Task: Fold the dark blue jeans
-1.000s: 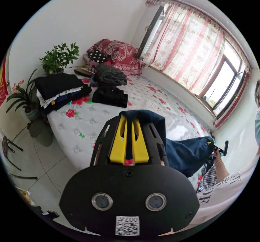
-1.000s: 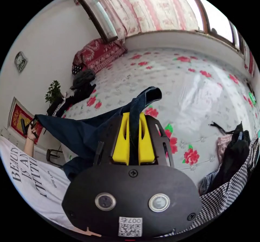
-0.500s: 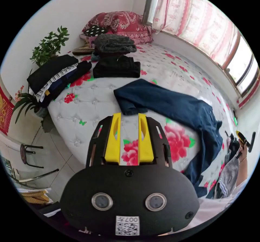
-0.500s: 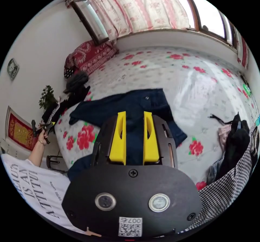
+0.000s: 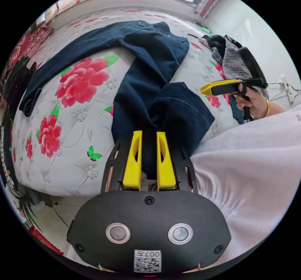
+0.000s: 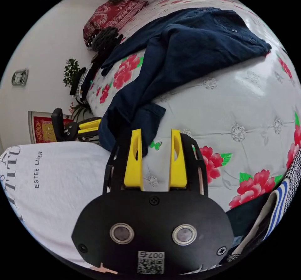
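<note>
1. The bed (image 5: 72,154), a white quilted mattress printed with red flowers, is the landmark here; its near edge runs just in front of the person's shirt (image 5: 250,173).
2. The jeans (image 5: 150,57) lie spread on the bed with the waist toward the far side. One leg runs long toward the pillow end, and the other comes down to the near edge, where its hem bunches and hangs over. In the right gripper view the jeans (image 6: 188,38) read the same way: waist far, one leg trailing to the near edge.
3. A pile of clothes (image 5: 229,54) sits at the bed's other end, apart from the jeans.
4. The left tongs (image 5: 149,157) sit at the near edge, right over the bunched leg end. Their yellow jaws stand a narrow gap apart with dark denim between them, but I cannot tell whether both jaws press on it.
5. The right tongs (image 6: 155,159) hover over bare bed just beside the same leg end. Their jaws are parted wide and hold nothing; the cloth lies past the jaw on the person's side.
6. My judgement: the near leg's long axis runs from the edge up toward the waist, so the coming move turns on that line. The left tongs are nearer the hem and better placed to draw it out straight, while the right tongs must first cross to the cloth.
</note>
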The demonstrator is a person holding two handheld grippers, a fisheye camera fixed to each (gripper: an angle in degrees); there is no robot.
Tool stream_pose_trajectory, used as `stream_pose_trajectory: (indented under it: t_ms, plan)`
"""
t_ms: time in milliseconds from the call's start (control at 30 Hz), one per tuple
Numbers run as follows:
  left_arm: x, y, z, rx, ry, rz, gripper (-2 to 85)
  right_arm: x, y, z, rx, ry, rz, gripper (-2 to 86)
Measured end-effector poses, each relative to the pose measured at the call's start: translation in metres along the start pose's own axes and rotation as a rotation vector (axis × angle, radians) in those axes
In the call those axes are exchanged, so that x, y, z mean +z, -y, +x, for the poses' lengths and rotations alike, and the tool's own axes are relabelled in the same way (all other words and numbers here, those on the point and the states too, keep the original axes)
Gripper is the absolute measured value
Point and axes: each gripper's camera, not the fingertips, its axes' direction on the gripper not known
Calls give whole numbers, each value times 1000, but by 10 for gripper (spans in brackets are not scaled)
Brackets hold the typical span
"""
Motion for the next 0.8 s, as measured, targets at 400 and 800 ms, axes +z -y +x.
stream_pose_trajectory:
  t_ms: [400,800]
  plan:
    - [-69,-90,-15,78,-148,222,136,55,-30,-78,-233,-28,-231,30]
    - [-150,-133,-11,217,-37,492,154,-107,-32,-255,-607,267,118,6]
